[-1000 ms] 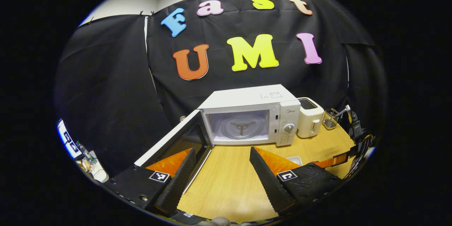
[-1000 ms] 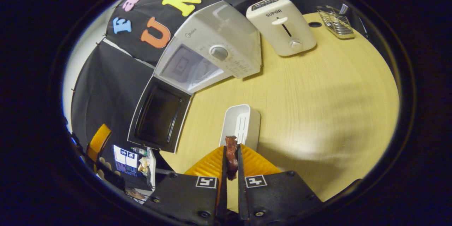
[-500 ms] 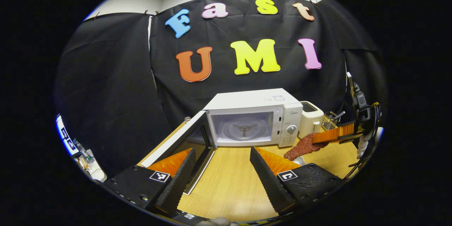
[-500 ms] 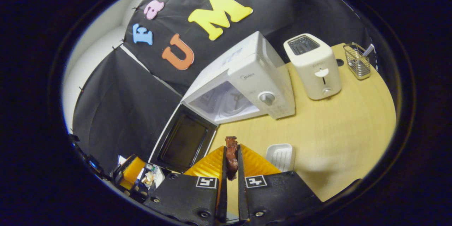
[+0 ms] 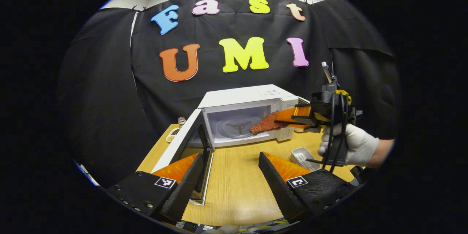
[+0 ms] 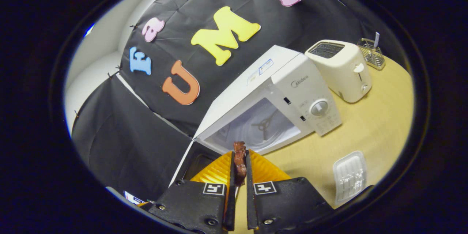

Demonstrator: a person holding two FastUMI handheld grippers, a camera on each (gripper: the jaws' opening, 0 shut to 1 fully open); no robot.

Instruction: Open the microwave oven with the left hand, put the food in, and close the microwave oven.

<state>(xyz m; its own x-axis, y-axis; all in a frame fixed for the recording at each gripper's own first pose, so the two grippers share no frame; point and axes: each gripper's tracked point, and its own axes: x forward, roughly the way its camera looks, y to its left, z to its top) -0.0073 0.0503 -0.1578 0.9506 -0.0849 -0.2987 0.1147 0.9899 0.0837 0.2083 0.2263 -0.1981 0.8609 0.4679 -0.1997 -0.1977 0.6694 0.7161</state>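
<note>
The right gripper [image 6: 239, 166] has its jaws narrowed tight on a brown slice of food [image 6: 240, 161], just before the open microwave [image 6: 270, 102] cavity. The left gripper [image 5: 230, 175] has jaws wide and empty over the tabletop [image 5: 234, 186], beside the swung-out door [image 5: 190, 146]

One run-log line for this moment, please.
door open | right gripper holds meat at microwave | left gripper open

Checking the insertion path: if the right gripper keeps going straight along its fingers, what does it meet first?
Probably the open microwave cavity: the right gripper, shut on the food, points at the opening past the open door. Depth unclear.
</note>
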